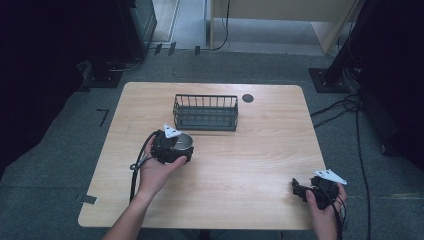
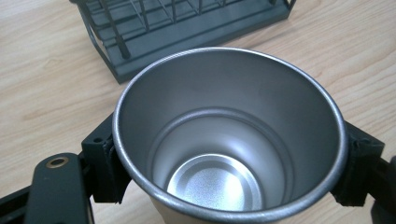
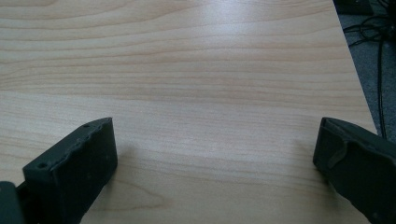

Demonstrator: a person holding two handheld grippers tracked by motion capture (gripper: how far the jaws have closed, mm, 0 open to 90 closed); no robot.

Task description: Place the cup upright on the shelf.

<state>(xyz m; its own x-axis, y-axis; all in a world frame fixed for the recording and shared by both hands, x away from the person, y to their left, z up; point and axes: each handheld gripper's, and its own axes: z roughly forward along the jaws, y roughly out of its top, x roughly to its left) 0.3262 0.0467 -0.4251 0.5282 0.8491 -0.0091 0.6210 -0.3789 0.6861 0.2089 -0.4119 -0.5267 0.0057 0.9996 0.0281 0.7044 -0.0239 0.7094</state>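
A steel cup (image 2: pixel 229 135) with an empty, shiny inside sits between the jaws of my left gripper (image 2: pixel 229 172), which is shut on its sides just under the rim. In the high view that gripper (image 1: pixel 172 147) holds the cup (image 1: pixel 184 140) just in front of a dark wire basket (image 1: pixel 205 112) at the table's middle back. The basket (image 2: pixel 177 28) lies close beyond the cup in the left gripper view. My right gripper (image 1: pixel 300 190) rests near the table's front right corner, its jaws wide apart over bare wood (image 3: pixel 215 154).
The wooden table (image 1: pixel 240 160) has a round cable hole (image 1: pixel 248 98) at the back right of the basket. Its right edge (image 3: pixel 355 70) runs close to my right gripper, with cables on the grey floor (image 1: pixel 350 107) beyond.
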